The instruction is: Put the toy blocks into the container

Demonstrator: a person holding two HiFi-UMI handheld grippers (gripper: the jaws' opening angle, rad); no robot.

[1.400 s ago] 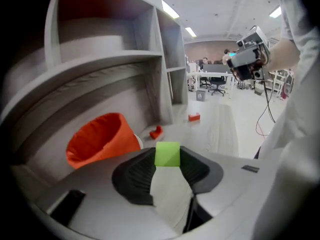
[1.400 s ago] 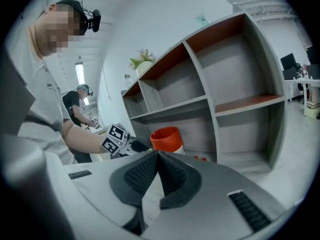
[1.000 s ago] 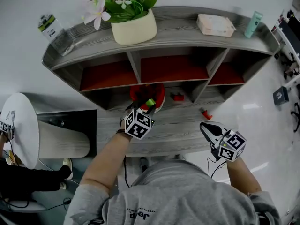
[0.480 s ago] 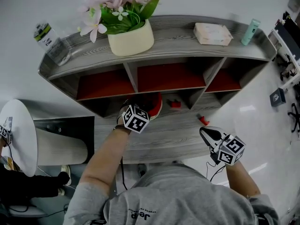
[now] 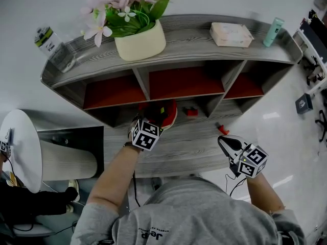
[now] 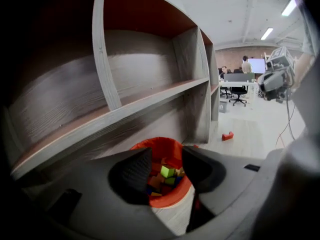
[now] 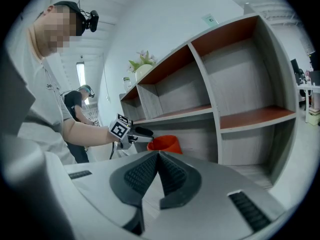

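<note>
A red container (image 5: 168,117) stands on the lower shelf, holding several coloured blocks with a green block (image 6: 167,171) on top. My left gripper (image 6: 166,156) hovers just in front of and above the container (image 6: 160,144). It is open with nothing between its pads, and its jaws have just been closing a little. One red block (image 5: 192,112) lies on the shelf right of the container. Another red block (image 5: 222,128) lies near the shelf's front edge. My right gripper (image 5: 220,138) stays off to the right, shut and empty.
The grey wooden shelf unit (image 5: 204,45) has red-backed compartments. On its top stand a flower pot (image 5: 139,32), a tissue box (image 5: 233,27), a bottle (image 5: 276,24) and a can (image 5: 48,40). A white round table (image 5: 25,142) is at the left.
The green block that was at my left jaws now lies in the container. My left gripper has drawn back slightly. The right gripper has not moved.
</note>
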